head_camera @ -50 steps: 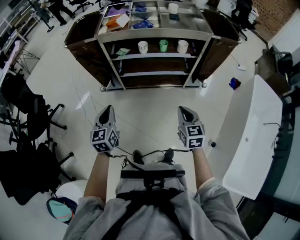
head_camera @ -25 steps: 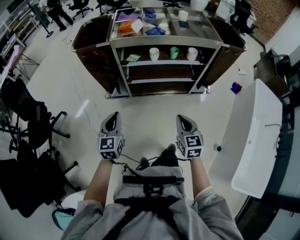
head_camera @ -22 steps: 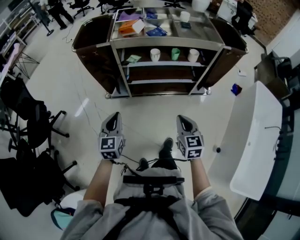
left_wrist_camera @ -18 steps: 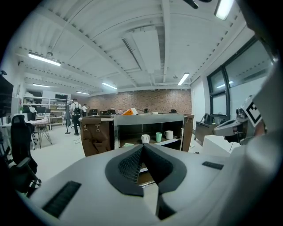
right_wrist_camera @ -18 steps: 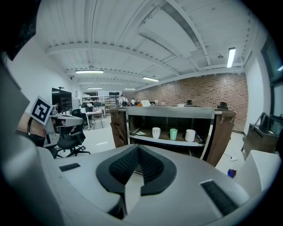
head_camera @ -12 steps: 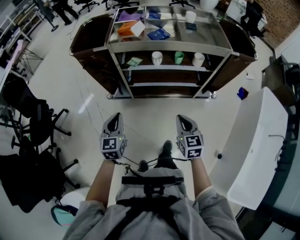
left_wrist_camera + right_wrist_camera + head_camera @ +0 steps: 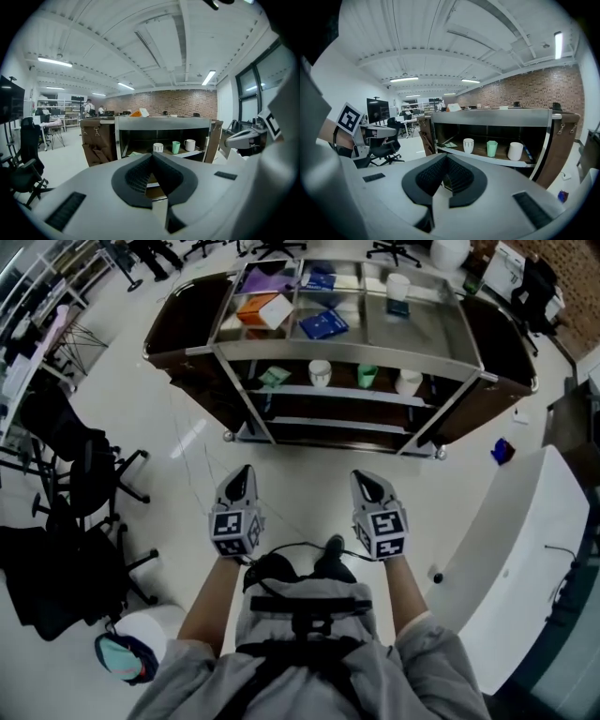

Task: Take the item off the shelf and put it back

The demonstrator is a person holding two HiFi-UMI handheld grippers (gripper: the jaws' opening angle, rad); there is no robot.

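Sitting on the middle shelf (image 7: 343, 391) of the metal cart (image 7: 347, 358) are three cups in a row: a white cup (image 7: 320, 372), a green cup (image 7: 367, 375) and a white mug (image 7: 408, 382), all upright and a little apart from each other. Can't tell which one is "the item", nothing is touching any of them. Up on the cart's top there's an orange box (image 7: 261, 307) and a blue packet (image 7: 323, 324).

Both tools are well short of the cart, held out side by side over bare floor (image 7: 300, 460). Left gripper (image 7: 241, 474) is clenched, jaws pressed together on nothing. Right gripper (image 7: 367, 480) is the same, closed up and empty. Both point toward the shelf.

Off to the left are black office chairs (image 7: 80, 474), and a white table (image 7: 525, 549) runs along the right.
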